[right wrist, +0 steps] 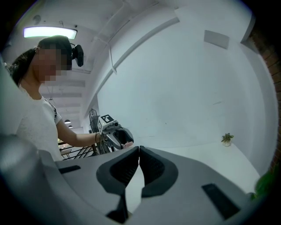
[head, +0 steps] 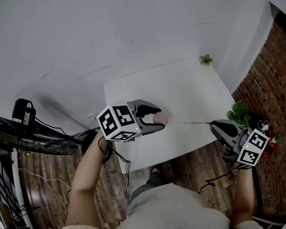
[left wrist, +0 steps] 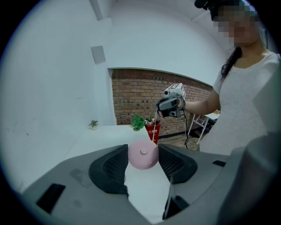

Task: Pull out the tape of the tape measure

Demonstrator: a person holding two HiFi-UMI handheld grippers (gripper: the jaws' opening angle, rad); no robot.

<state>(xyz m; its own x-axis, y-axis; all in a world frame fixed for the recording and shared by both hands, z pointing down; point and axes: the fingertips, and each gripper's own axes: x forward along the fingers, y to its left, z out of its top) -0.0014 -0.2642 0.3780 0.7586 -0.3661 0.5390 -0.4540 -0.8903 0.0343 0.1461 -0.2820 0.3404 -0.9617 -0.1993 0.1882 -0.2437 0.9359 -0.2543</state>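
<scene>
The left tongs [head: 155,118] are clamped on the tape measure [head: 161,118], pads pressing its two sides, and hold it in the air above the near part of the white table [head: 189,80]. From the case a thin tape [head: 191,123] runs rightward, taut and nearly level, to the right tongs [head: 214,126]. Those jaws are pressed together with the tape's end pinched at their tips. I judge the pull well under way: a good stretch of tape is out between the two hands. What is left is to draw the hands farther apart if more length is wanted.

The tape measure is a small round pale pink case with a little button at the middle of its face [left wrist: 143,154]. The tape itself shows only as a fine light line, too thin to read any markings.
</scene>
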